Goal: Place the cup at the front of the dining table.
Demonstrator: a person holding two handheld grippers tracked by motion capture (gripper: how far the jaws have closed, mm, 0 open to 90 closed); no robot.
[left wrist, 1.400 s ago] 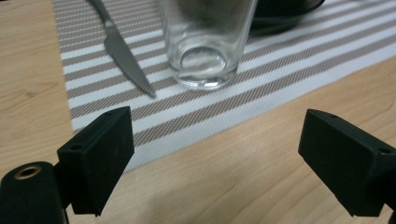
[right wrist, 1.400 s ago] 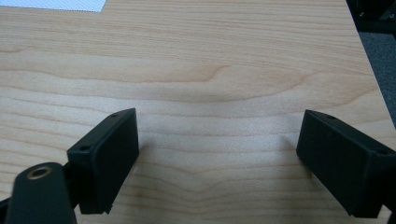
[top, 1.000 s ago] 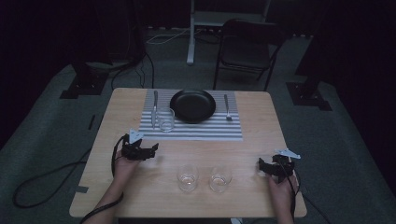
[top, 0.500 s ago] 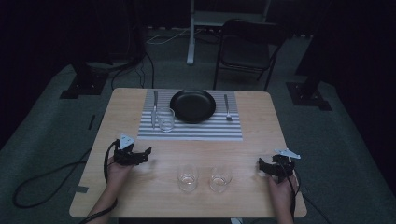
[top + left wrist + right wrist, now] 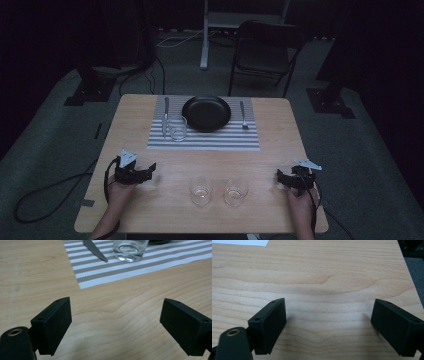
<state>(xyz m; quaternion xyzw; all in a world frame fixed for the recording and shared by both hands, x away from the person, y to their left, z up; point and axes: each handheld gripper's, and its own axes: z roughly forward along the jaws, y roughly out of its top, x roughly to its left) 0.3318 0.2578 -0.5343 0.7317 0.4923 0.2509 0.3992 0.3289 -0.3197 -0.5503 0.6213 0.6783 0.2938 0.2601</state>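
Pale wood counter (image 5: 280,145) carried a half-laid place setting: black plate (image 5: 206,112), knife (image 5: 166,109), fork (image 5: 243,114) and one glass (image 5: 177,127) sat on the striped mat (image 5: 220,140), while two more glasses (image 5: 201,191) (image 5: 236,190) waited side by side near the front edge, likely yet to be placed. Left tool (image 5: 146,170) and right tool (image 5: 281,178) both rested low with jaws spread wide, gripping nothing, the dim room behind holding a folding chair (image 5: 262,50) on grey carpet.

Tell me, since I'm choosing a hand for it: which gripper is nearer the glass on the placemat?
Left. The left gripper sits just below and left of the glass; the right gripper is far across the table.
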